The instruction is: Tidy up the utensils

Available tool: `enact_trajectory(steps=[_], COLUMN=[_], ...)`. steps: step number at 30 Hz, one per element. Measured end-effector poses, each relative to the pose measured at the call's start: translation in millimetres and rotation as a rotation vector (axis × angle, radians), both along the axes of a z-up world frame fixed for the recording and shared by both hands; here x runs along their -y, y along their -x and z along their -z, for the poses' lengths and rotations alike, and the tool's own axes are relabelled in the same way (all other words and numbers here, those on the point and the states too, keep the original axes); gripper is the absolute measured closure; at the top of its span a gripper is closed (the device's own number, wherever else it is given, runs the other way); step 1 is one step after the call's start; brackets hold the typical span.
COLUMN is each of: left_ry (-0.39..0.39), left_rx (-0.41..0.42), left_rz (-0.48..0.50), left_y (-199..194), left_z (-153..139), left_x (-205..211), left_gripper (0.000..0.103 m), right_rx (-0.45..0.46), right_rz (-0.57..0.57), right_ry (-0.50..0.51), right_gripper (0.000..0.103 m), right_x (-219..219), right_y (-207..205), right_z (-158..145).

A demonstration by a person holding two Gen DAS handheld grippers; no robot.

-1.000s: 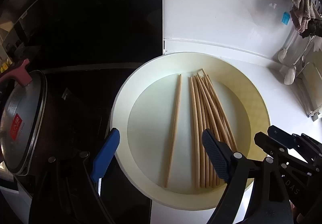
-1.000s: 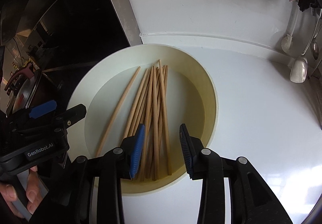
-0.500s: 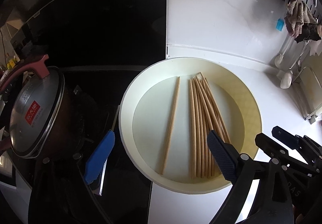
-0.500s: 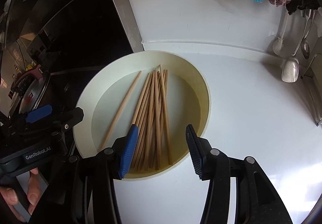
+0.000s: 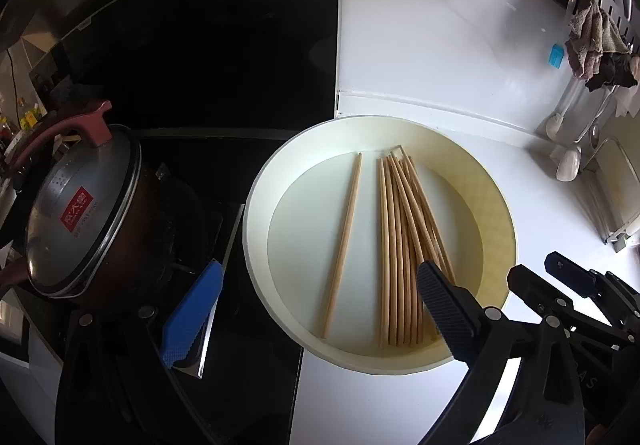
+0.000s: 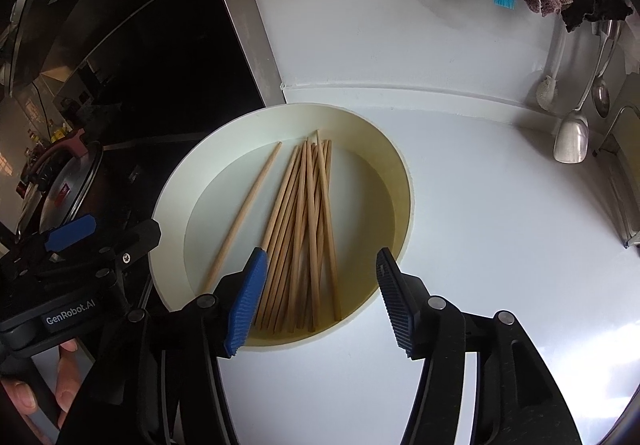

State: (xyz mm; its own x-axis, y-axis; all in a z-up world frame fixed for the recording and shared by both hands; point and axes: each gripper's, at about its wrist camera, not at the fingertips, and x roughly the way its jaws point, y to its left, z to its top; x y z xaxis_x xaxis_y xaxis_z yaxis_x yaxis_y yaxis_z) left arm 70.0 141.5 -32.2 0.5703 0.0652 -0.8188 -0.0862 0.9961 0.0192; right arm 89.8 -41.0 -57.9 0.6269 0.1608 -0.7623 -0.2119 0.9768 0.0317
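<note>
Over the last second both tools have drawn back from the cream bowl (image 5: 496,229) and upward. The right gripper (image 6: 320,301) has widened its gap and grips nothing; the left gripper (image 5: 316,309) stands wide and empty. The chopsticks (image 6: 304,229) lie bundled inside the bowl, with a single chopstick (image 5: 344,241) apart toward the pot (image 5: 80,213). The withdrawal probably marks repositioning; whether sorting is ending cannot be told.

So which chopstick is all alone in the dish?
The single chopstick on the pot's side of the cream dish. It lies apart with bare dish around it, while the other chopsticks overlap in a bunch.
</note>
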Motion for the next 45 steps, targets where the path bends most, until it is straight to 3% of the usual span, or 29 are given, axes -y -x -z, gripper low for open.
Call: enact_trajectory(steps=[10,19,35,45], left_ry=[-0.017,-0.082,-0.04,-0.059], left_rx=[0.006,0.013,-0.02,-0.023], left_rz=[-0.005,-0.022,-0.037,-0.049], left_y=[2,7,7,8], left_z=[-3,-6,0,2], left_x=[1,10,6,9], left_gripper=[0.007,0.007,0.006,0.006], right_rx=[0.002,-0.009,-0.007,-0.008], right_rz=[0.006,-0.001,-0.003,0.003], right_ry=[-0.006,-0.014,-0.008,-0.018], right_gripper=[0.045,0.045,0.045,0.045], right_x=[4,2,-2,1], right_y=[5,4,4,5], right_z=[-3,-2,-3,-1])
